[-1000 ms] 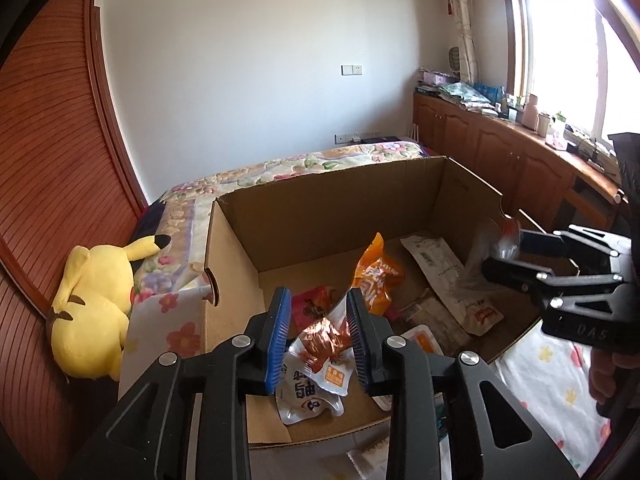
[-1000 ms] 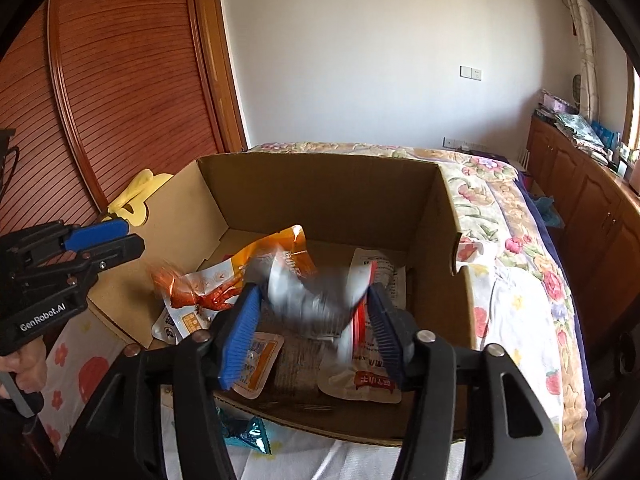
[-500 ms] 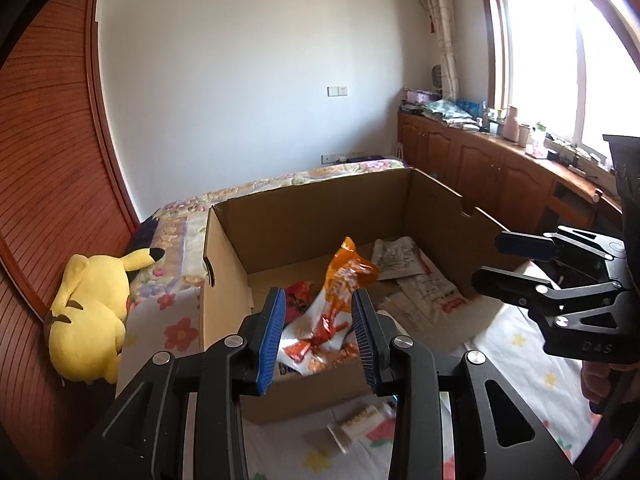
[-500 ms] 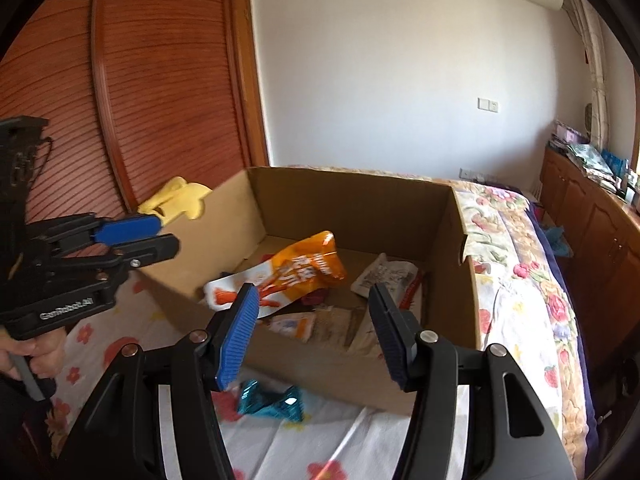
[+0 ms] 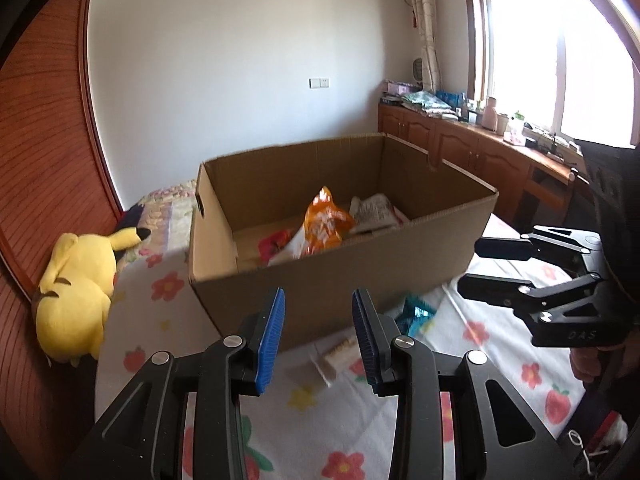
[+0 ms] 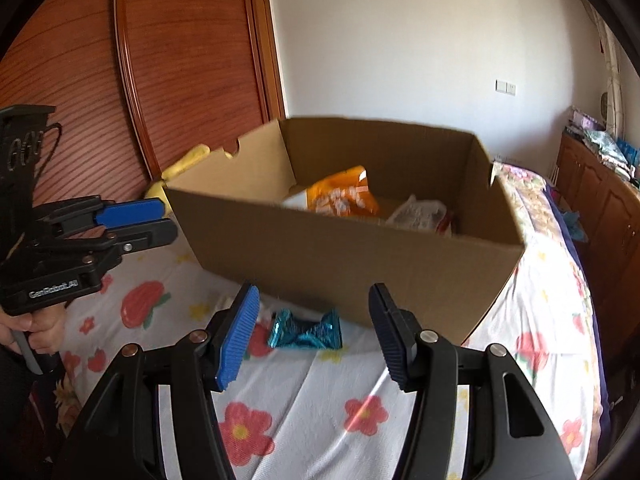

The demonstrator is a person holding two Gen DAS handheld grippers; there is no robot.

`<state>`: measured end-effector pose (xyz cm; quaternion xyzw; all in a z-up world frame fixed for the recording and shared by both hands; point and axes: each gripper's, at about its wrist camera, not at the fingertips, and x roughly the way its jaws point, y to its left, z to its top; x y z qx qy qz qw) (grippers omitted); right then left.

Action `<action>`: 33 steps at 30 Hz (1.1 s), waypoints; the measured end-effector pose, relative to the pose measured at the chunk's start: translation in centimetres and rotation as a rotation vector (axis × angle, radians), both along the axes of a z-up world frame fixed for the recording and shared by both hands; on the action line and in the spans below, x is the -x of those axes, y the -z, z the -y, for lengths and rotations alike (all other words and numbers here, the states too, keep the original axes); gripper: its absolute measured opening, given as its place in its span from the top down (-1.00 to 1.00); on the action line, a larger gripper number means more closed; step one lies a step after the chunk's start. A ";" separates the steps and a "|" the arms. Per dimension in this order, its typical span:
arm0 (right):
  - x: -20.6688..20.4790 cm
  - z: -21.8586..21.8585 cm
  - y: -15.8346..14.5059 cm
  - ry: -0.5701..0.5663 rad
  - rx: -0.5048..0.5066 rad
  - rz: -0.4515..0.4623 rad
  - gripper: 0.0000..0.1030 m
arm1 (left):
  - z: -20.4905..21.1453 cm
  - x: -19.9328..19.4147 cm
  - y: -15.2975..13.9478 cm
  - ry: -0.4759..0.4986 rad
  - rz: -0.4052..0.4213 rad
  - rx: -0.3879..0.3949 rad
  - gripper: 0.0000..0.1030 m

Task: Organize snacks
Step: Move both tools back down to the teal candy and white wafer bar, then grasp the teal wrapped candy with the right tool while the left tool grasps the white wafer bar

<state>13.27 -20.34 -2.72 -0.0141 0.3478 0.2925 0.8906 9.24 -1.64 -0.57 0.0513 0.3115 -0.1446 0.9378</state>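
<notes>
Though crumpled, teal wrapper along box

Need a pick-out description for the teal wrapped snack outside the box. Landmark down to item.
Start at the big open cardboard box on the flower-print bedsheet. On the sheet just in front of its near wall lies the teal snack, in line with the open jaws of the right gripper. It is the only shiny blue-green foil wrapper, pinched like a bow; the pale packet beside it is whitish and dull.
</notes>
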 end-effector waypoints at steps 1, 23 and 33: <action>-0.1 -0.2 0.4 -0.003 0.005 -0.011 -0.13 | -0.1 -0.1 0.4 0.000 -0.010 0.000 0.29; -2.8 -3.1 6.3 -0.021 0.103 -0.168 -0.14 | 1.0 -1.8 4.3 -0.027 -0.132 -0.006 0.29; -3.9 -4.2 6.9 -0.018 0.155 -0.174 -0.17 | 1.3 -2.1 4.8 -0.022 -0.149 -0.009 0.29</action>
